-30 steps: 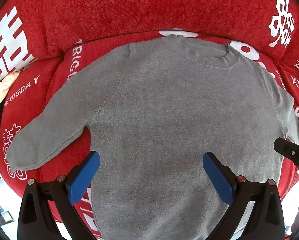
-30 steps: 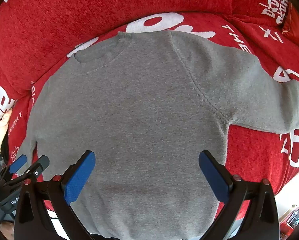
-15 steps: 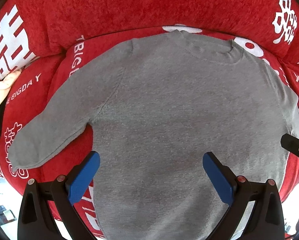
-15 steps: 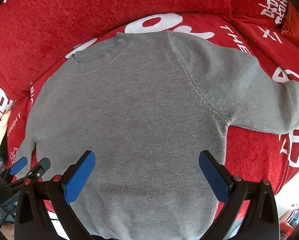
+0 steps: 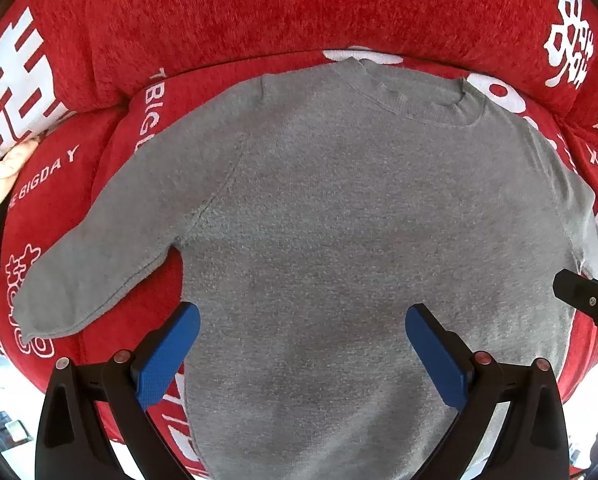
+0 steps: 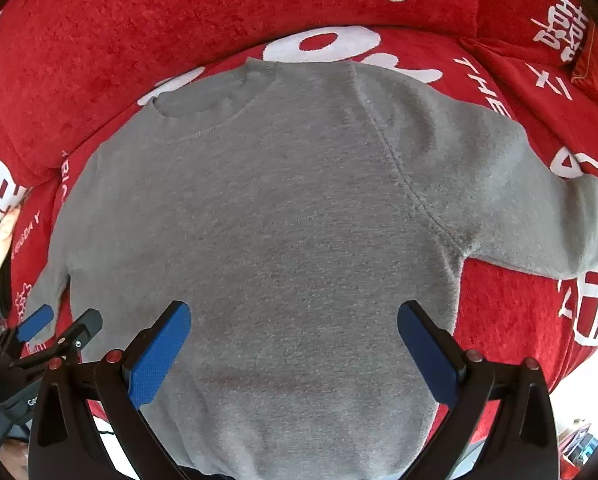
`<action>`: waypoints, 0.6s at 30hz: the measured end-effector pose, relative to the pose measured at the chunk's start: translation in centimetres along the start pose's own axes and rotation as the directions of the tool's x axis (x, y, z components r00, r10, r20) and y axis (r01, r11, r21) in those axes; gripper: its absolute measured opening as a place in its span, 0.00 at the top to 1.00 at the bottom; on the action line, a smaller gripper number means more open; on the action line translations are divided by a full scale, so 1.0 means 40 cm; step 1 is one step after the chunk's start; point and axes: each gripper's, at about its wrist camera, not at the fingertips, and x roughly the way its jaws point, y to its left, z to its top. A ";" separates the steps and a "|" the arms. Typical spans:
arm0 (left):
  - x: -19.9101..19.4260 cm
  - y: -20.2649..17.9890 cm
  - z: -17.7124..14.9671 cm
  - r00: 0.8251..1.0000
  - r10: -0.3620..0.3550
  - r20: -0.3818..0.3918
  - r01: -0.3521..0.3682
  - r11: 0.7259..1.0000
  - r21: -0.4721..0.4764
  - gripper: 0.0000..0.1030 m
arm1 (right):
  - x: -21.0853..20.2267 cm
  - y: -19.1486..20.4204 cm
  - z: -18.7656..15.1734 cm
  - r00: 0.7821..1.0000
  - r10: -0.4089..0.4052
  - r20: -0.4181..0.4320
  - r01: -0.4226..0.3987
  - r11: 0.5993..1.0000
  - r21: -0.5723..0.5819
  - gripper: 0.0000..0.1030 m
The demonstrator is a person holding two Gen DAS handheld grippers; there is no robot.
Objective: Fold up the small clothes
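A gray sweater (image 5: 339, 220) lies flat on a red sofa cover (image 5: 219, 12). The left gripper (image 5: 302, 344) and right gripper (image 6: 294, 340) hover above its hem, jaws wide apart.

Red sofa (image 5: 219, 20), grey sweater (image 5: 339, 220) spread flat

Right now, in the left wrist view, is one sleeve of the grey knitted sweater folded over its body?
No, the grey knitted sweater lies flat on the red sofa cover, its sleeve spread outward.
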 end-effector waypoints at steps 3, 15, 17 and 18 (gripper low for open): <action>-0.002 0.003 0.001 1.000 0.000 0.001 0.000 1.000 -0.007 0.00 | 0.005 -0.008 0.001 1.000 0.000 -0.008 0.000 1.000 0.027 0.00; -0.003 0.015 -0.003 0.999 -0.044 -0.002 0.044 0.999 -0.029 0.00 | 0.010 -0.014 -0.004 1.000 0.000 -0.020 0.001 0.999 0.049 0.00; -0.002 0.017 -0.005 0.999 -0.051 -0.005 0.051 0.998 -0.035 0.00 | 0.009 -0.010 -0.006 1.000 0.012 -0.022 -0.010 0.999 0.050 0.00; -0.001 0.018 -0.006 0.998 -0.055 -0.006 0.054 0.998 -0.039 0.00 | 0.009 -0.008 -0.007 1.000 0.016 -0.023 -0.015 0.999 0.048 0.00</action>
